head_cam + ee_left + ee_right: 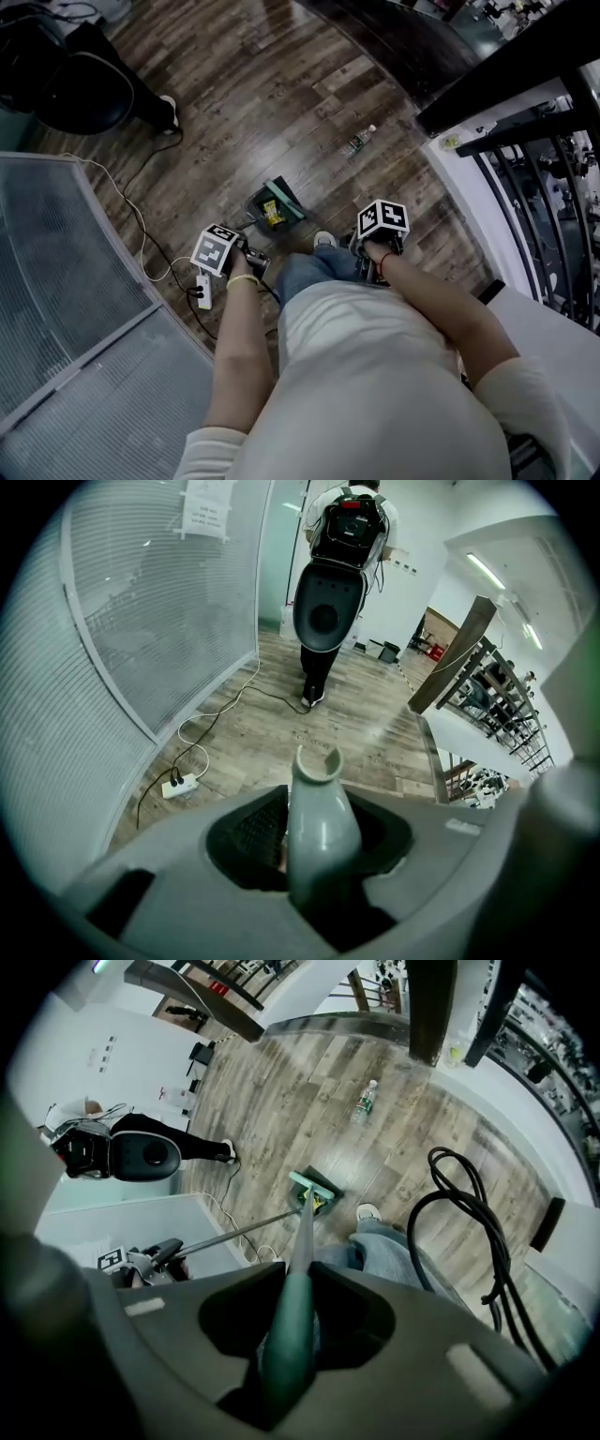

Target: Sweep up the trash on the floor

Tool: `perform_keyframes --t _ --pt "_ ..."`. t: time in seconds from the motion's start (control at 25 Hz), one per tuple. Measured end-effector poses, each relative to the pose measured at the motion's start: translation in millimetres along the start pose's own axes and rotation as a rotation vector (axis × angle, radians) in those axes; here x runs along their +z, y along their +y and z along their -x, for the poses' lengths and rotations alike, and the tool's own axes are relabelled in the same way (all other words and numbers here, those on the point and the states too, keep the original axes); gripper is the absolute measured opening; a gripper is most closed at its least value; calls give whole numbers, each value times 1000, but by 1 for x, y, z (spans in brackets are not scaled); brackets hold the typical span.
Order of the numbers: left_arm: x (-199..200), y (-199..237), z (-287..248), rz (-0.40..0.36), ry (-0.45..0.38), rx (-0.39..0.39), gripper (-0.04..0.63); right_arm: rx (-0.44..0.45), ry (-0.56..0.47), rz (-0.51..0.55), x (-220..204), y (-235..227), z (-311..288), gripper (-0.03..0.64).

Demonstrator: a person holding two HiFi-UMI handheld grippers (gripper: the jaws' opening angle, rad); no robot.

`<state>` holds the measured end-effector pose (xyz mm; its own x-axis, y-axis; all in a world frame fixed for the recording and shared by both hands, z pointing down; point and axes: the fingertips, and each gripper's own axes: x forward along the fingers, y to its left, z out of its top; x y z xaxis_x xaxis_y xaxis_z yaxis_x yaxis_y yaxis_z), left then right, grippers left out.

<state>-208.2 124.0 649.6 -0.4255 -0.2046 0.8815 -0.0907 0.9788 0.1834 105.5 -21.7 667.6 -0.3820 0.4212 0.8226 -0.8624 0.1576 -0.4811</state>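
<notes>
The dustpan [263, 201] is set on the floor [281, 84] with the broom [288, 203] against it, ahead of the shoe [324, 240], between the left tool [249, 257] and the right tool [376, 250]. The bottle [358, 142] is laid farther ahead, rightward. The power strip [203, 292] is placed left, beside the glass partition [56, 281].

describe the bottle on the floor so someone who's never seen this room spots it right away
Find the dark railing on the right of the wood floor. Near its white base, beyond the green dustpan, the bottle lies on its side. It is clear plastic with a green label and white cap, alone on bare boards, unlike the yellow scrap in the dustpan.
</notes>
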Motion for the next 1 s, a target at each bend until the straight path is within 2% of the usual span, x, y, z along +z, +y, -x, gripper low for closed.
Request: perform_keyframes --t 0.6,1.0 --pt "3 4 1 0 19 2 114 118 -139 -183 45 -23 49 97" --pt "19 -39 2 -88 26 -60 114 193 -219 -280 62 -21 75 97"
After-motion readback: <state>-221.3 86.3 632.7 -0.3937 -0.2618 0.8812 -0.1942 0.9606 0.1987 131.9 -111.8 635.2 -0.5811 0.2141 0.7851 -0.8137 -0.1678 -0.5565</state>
